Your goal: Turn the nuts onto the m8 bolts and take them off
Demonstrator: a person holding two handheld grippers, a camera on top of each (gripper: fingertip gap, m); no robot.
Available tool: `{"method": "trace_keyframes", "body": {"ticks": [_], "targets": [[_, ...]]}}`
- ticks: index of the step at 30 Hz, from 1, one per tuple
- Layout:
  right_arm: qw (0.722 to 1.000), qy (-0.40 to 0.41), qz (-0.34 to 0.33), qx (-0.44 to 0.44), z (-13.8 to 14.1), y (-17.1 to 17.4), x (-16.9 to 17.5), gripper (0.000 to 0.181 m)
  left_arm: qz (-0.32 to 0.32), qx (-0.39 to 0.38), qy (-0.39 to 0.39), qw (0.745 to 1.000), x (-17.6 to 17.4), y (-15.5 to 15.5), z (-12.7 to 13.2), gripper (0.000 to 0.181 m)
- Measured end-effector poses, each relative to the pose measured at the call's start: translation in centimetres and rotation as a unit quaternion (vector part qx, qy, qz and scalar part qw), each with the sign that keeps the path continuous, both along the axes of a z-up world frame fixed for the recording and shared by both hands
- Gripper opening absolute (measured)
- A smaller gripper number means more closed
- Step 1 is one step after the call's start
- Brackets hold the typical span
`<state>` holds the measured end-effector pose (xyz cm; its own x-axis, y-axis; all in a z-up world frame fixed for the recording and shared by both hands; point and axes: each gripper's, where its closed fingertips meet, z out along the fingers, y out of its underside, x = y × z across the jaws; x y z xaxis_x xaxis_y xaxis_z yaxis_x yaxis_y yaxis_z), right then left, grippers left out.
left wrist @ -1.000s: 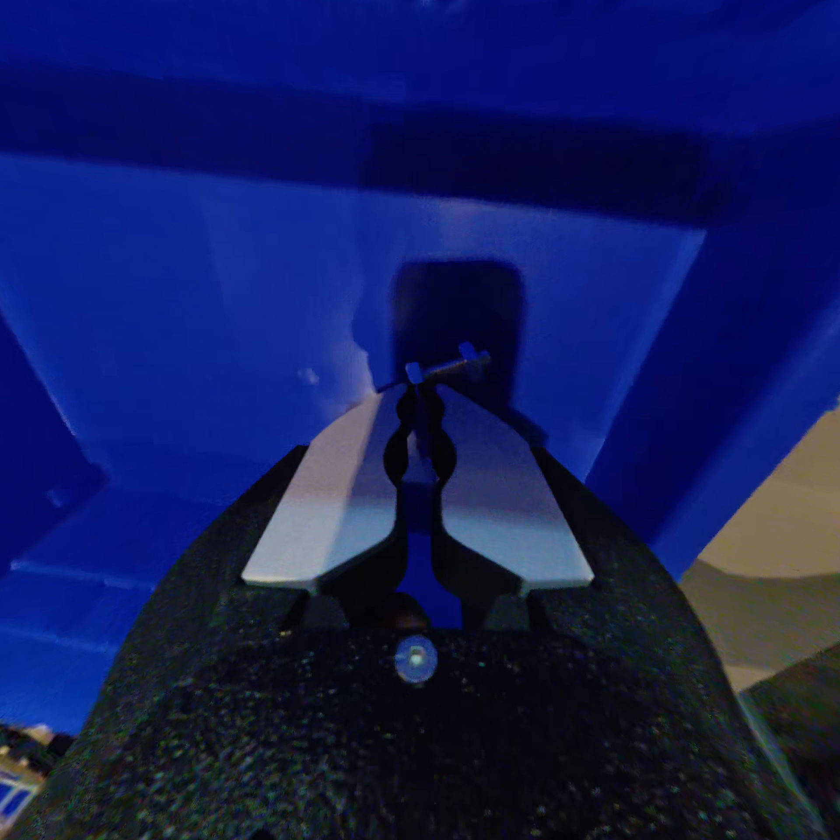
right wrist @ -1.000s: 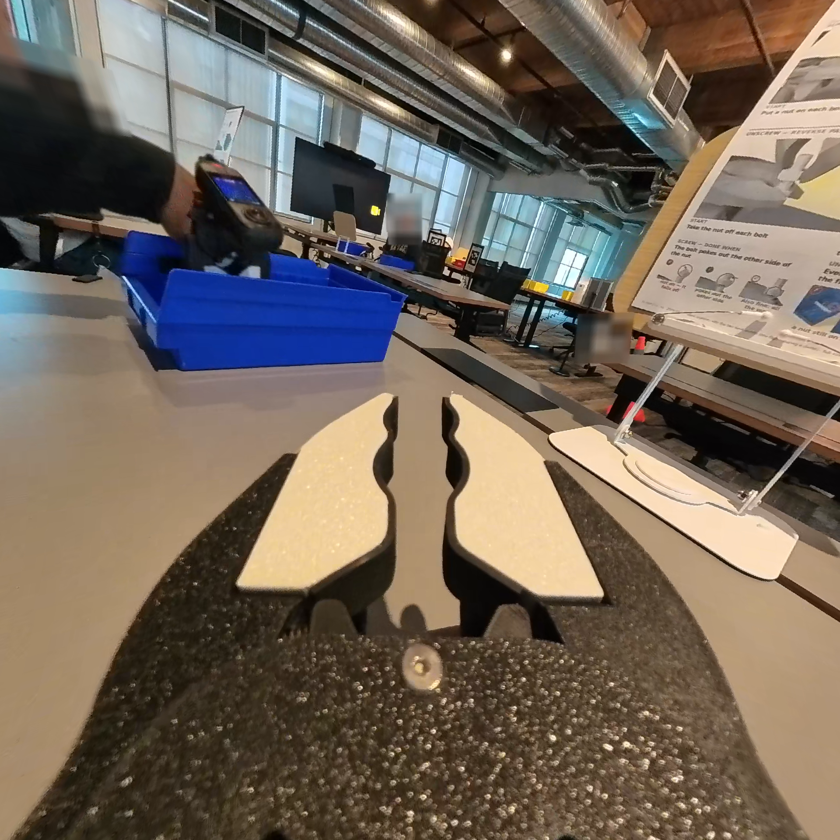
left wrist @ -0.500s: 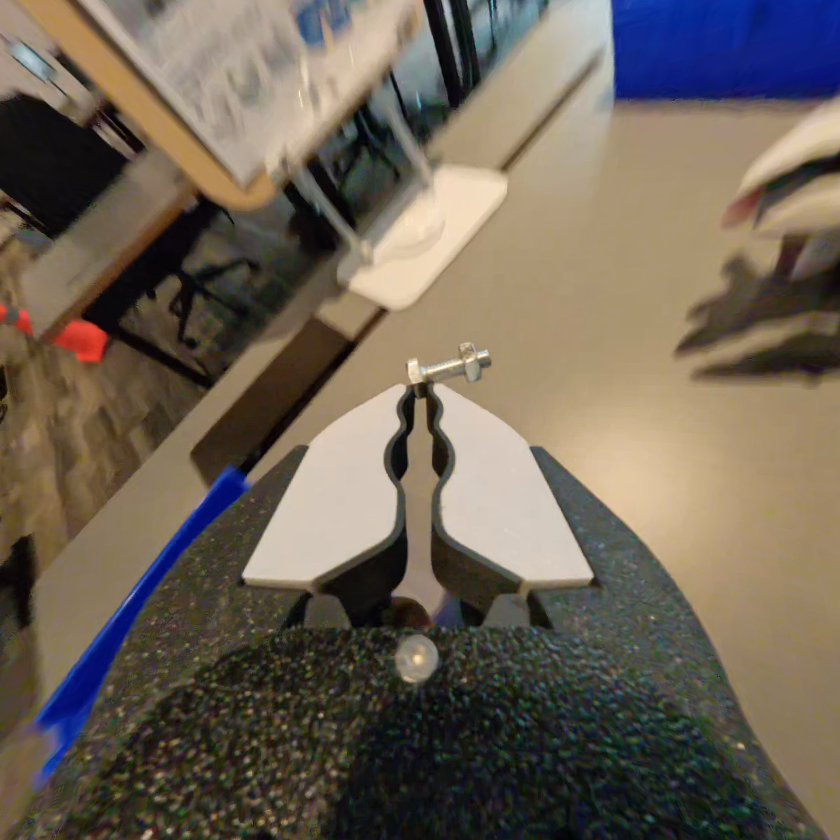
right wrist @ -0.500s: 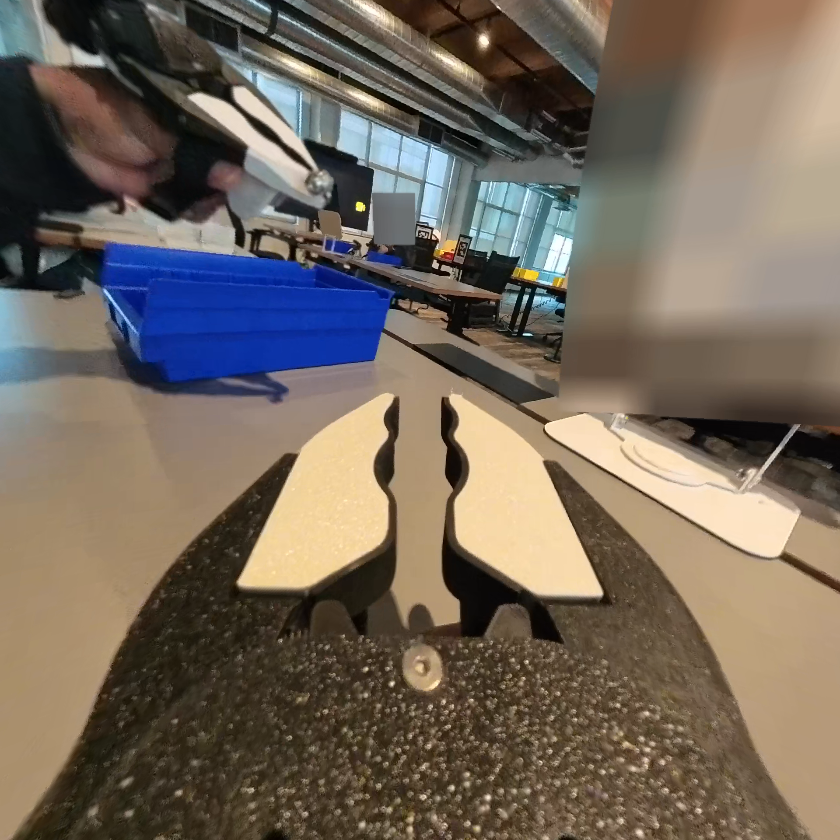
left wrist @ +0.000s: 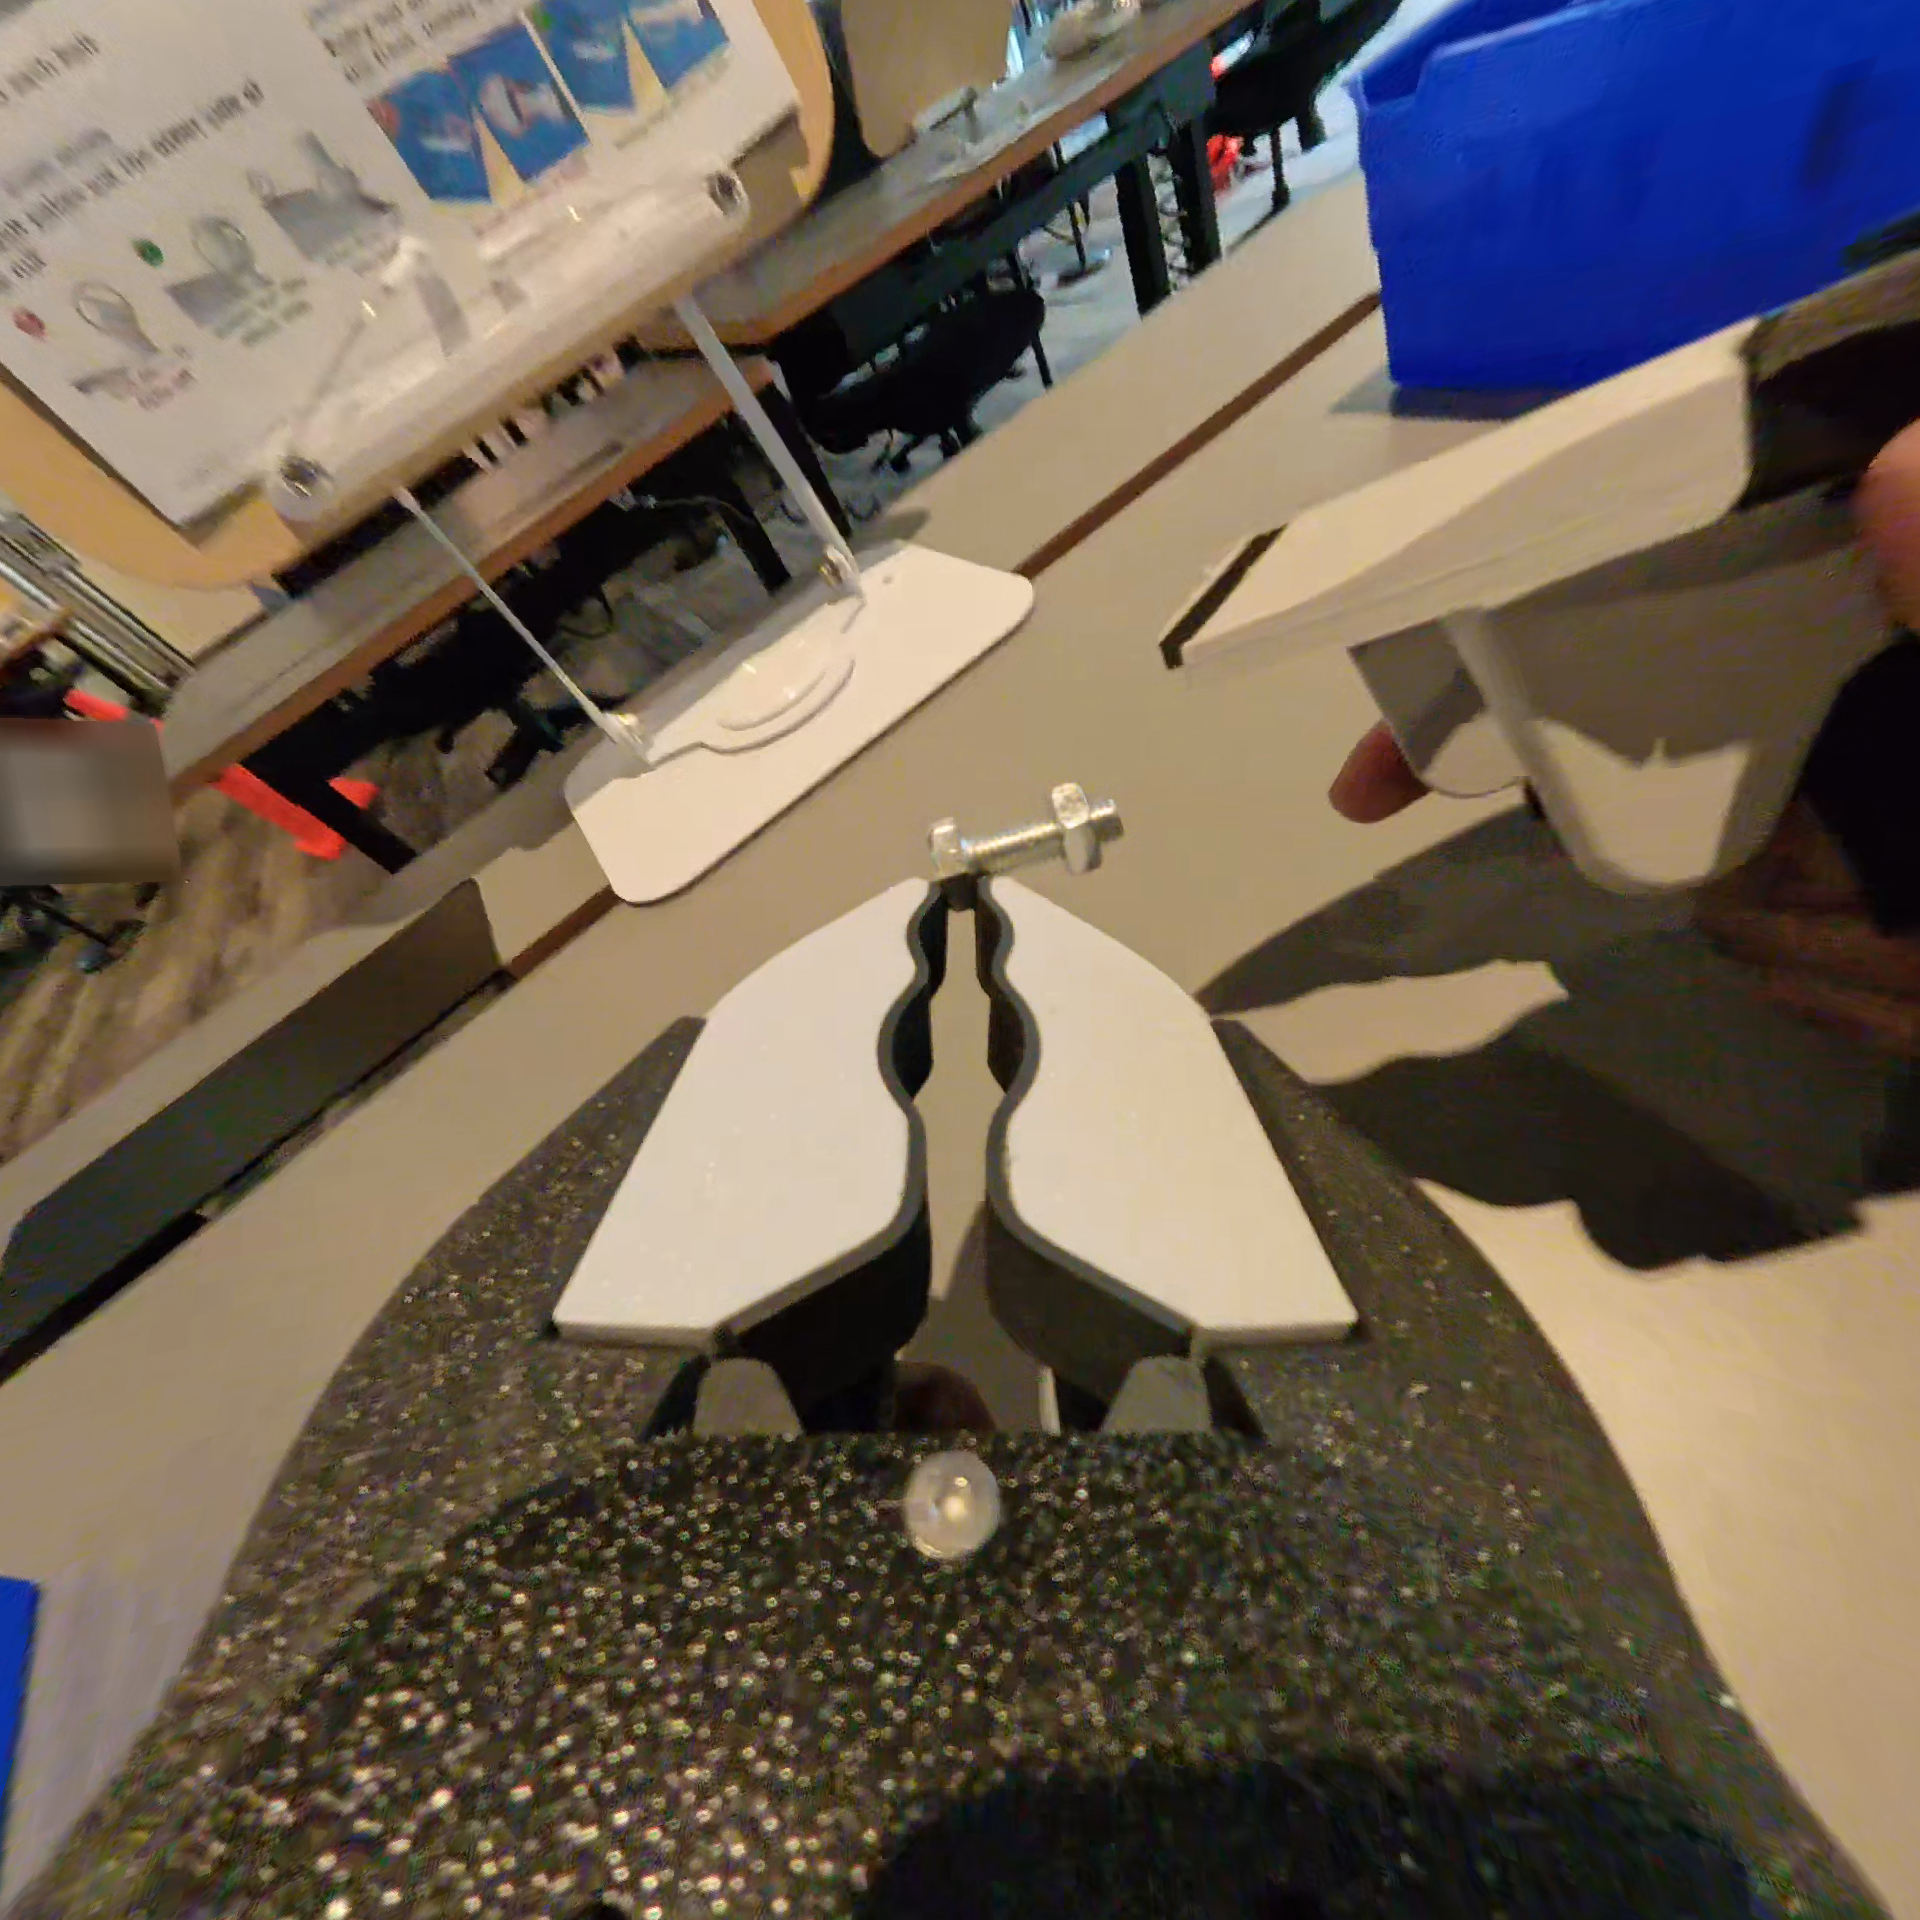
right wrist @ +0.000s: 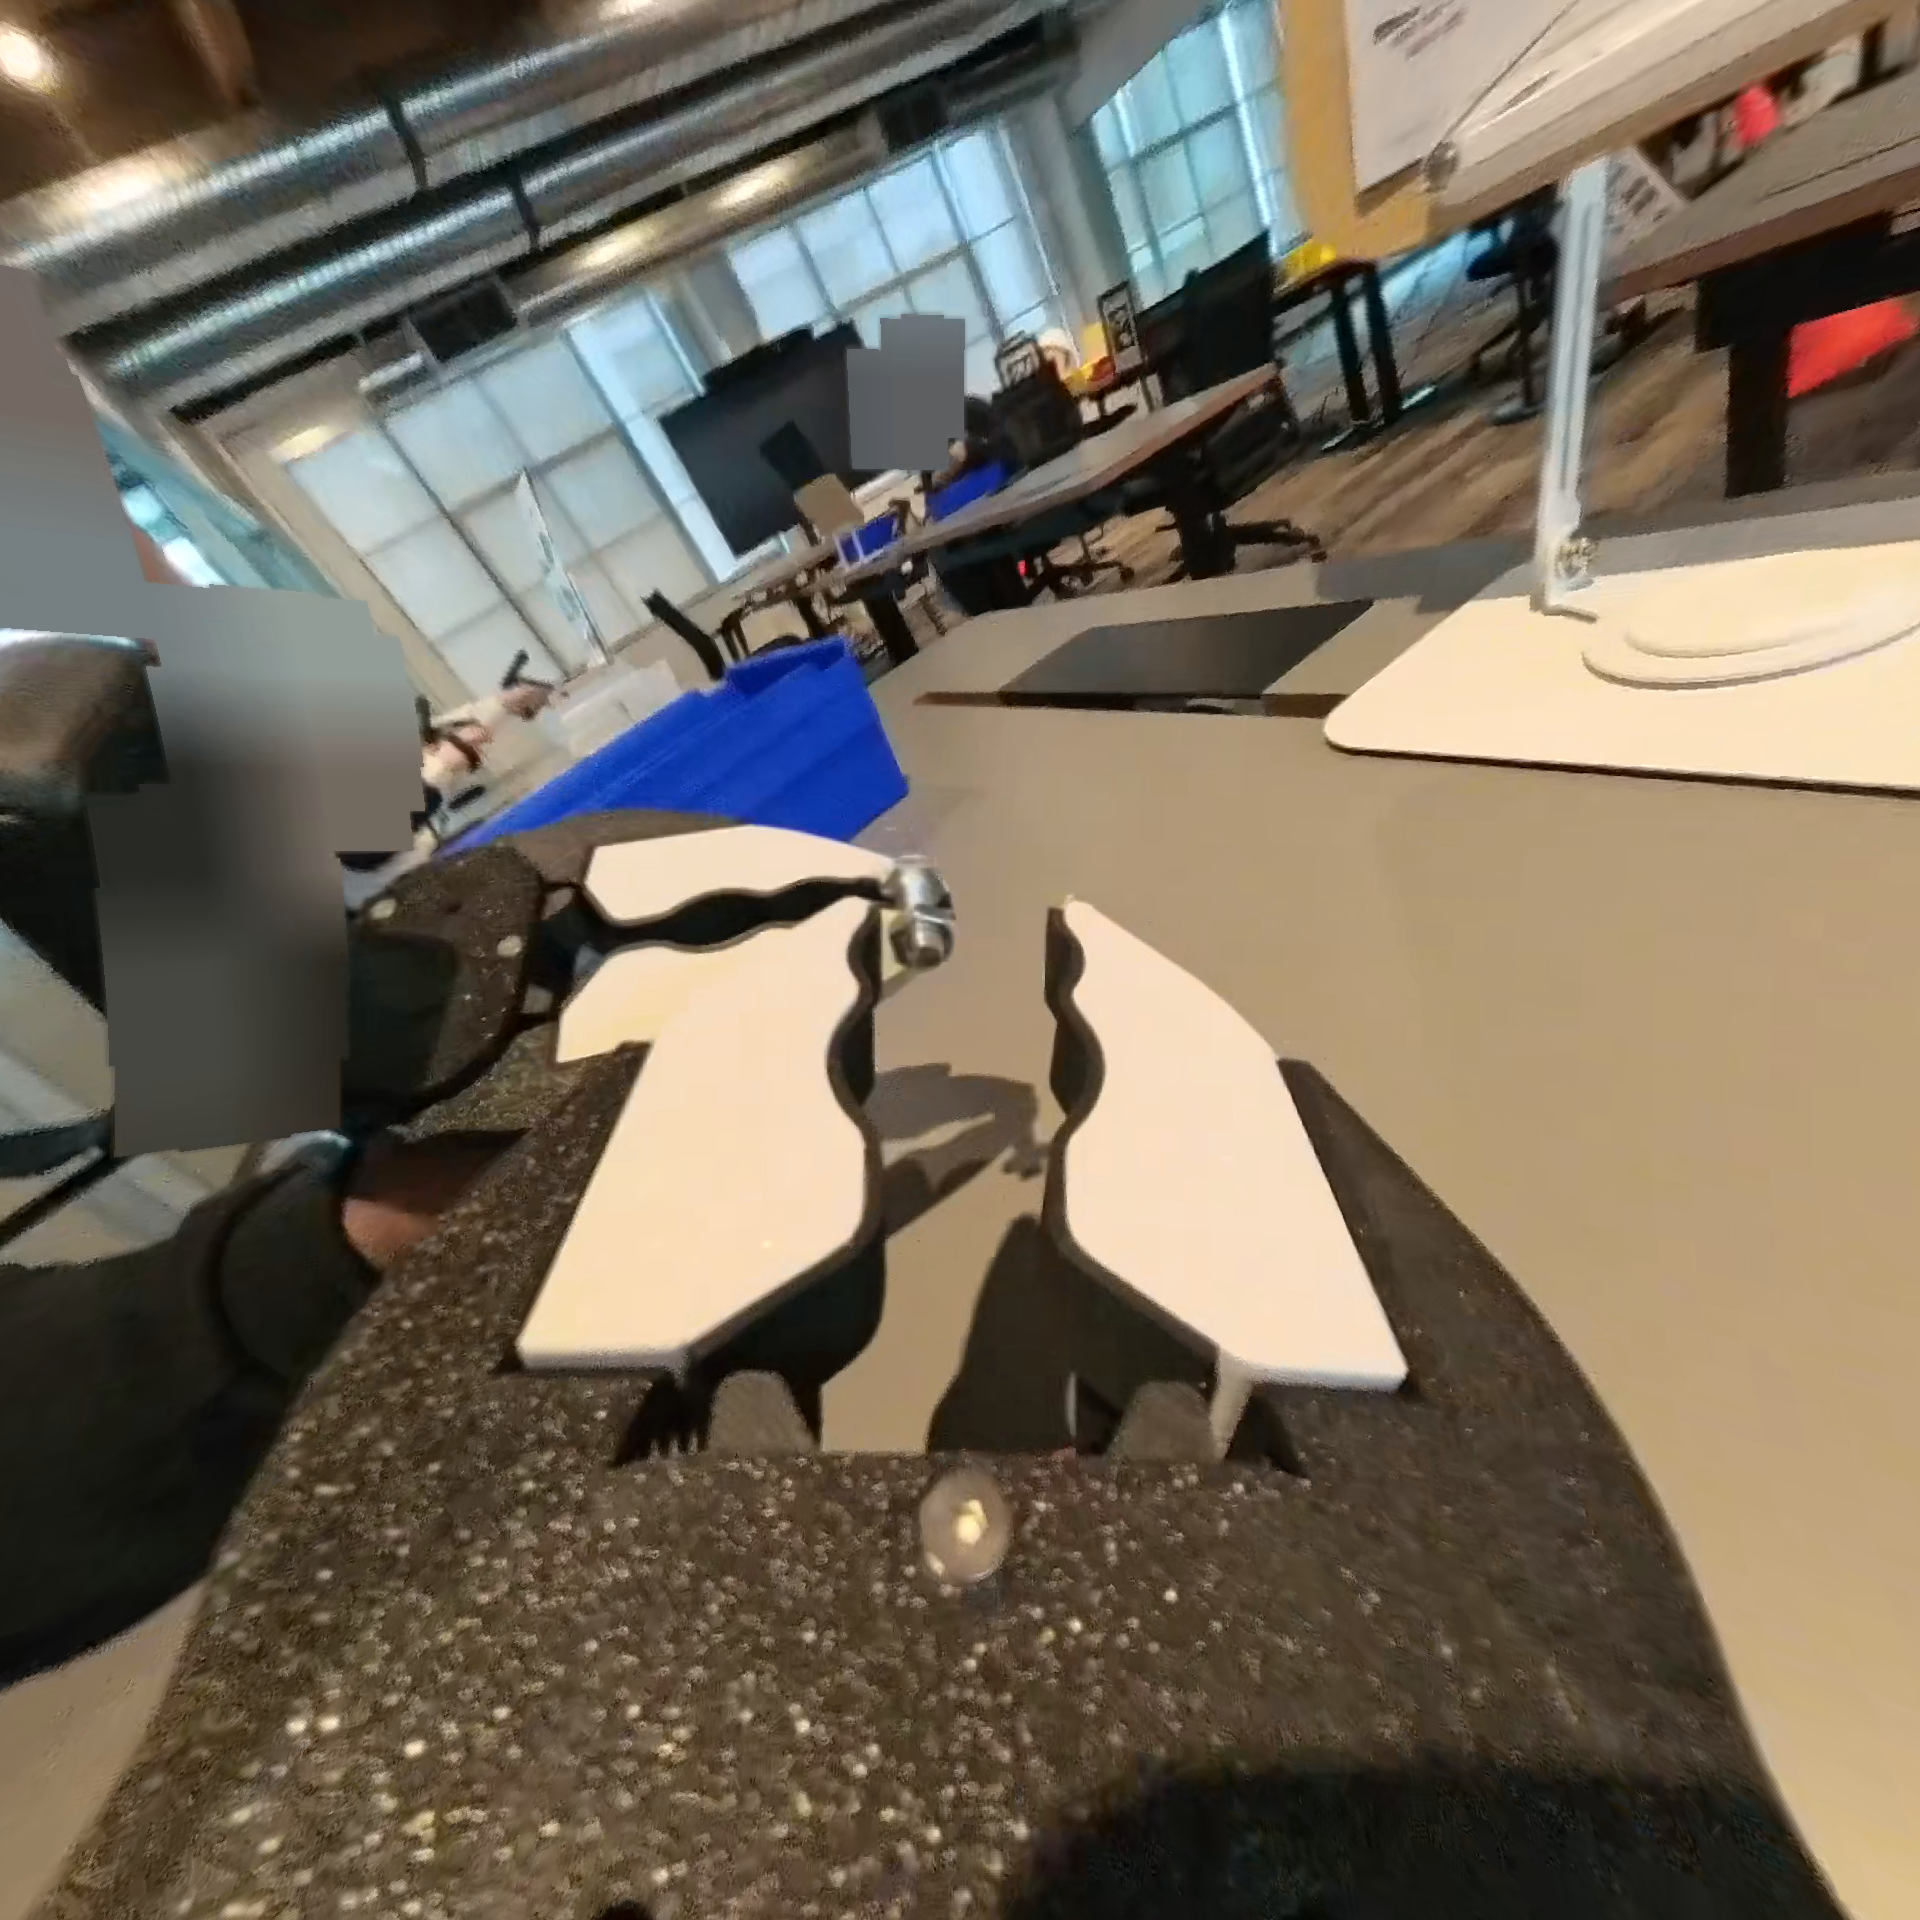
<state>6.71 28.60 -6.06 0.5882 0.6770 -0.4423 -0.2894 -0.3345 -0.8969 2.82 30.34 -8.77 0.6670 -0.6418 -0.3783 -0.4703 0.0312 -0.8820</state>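
Lifted from the blue bin (left wrist: 1621,177), left gripper (left wrist: 961,902) pinches the bolt (left wrist: 1023,840) crosswise mid-frame; right gripper (right wrist: 961,925), fingers wide, nears its nut (left wrist: 1075,831).

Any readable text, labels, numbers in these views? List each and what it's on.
Instruction sheet on its stand, left wrist view: printed captions beside pictures; I don't transcribe writing, and much of it is blurred.
Instruction sheet, right wrist view: too small and blurred to read.
Bolt, nut, blue bin: no markings visible.
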Motion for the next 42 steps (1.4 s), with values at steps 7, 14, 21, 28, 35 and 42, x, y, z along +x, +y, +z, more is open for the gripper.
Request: {"method": "trace_keyframes", "body": {"ticks": [7,14,21,28,35,42], "targets": [[0.995,-0.097,0.002,0.013,-1.6,-0.2,-1.1,0.028,0.03,-0.073,0.009,0.997,-0.4,0.4,-2.9,0.005],[0.993,-0.121,0.007,-0.011,-2.7,-0.1,-1.6,0.028,0.034,-0.086,0.005,0.996,-0.6,0.5,-3.0,0.005],[0.992,-0.117,0.028,-0.024,-3.0,-0.2,-1.9,0.029,0.021,-0.072,0.007,0.997,-0.3,0.1,-2.8,0.005],[0.994,-0.092,0.053,0.008,-1.9,-1.1,-2.1,0.035,-0.011,-0.022,-0.062,0.998,-0.2,-0.8,-0.3,0.005],[0.994,-0.078,0.067,0.038,-1.1,-2.0,-2.3,0.036,-0.034,0.011,-0.084,0.996,0.5,-1.6,0.7,0.004],[0.994,-0.077,0.066,0.04,-1.1,-2.0,-2.4,0.027,-0.045,0.023,-0.064,0.997,1.1,-2.0,0.5,0.004]]}}
